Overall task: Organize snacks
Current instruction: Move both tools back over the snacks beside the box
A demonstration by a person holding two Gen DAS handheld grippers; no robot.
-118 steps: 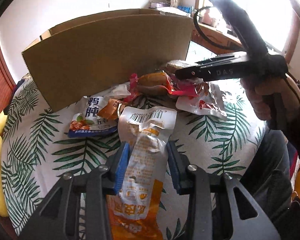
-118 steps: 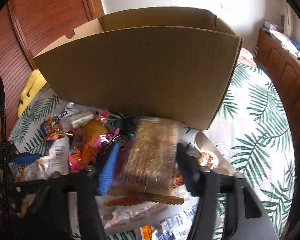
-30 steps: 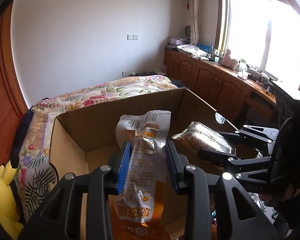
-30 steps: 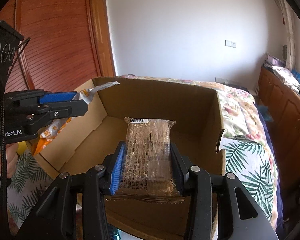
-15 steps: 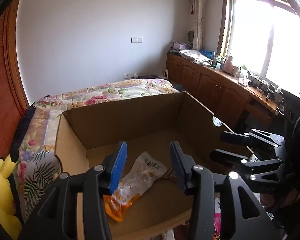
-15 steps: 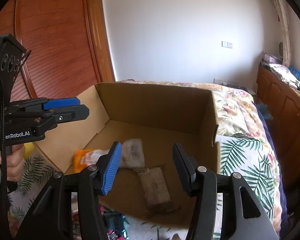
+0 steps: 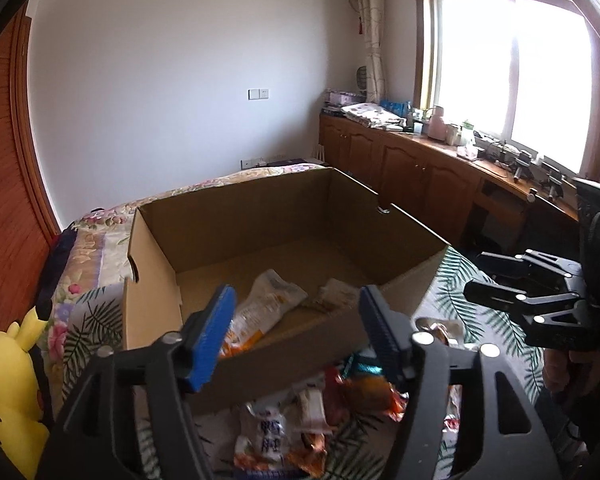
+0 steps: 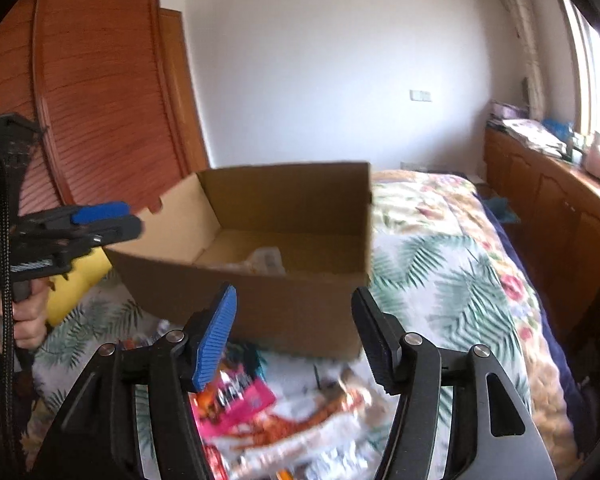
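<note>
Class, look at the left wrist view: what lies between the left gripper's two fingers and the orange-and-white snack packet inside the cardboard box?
Only the cardboard box's near wall separates the left gripper, jaws opening and empty, from the orange-and-white snack packet.

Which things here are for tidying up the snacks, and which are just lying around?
For the job:
- cardboard box
- orange snack packet and clear-wrapped snack, both inside the box
- loose snacks in front of the box
- left gripper and right gripper, both empty, jaws opening

Just lying around:
- yellow plush toy
- leaf-print cloth
- clutter on the wooden cabinets
</note>
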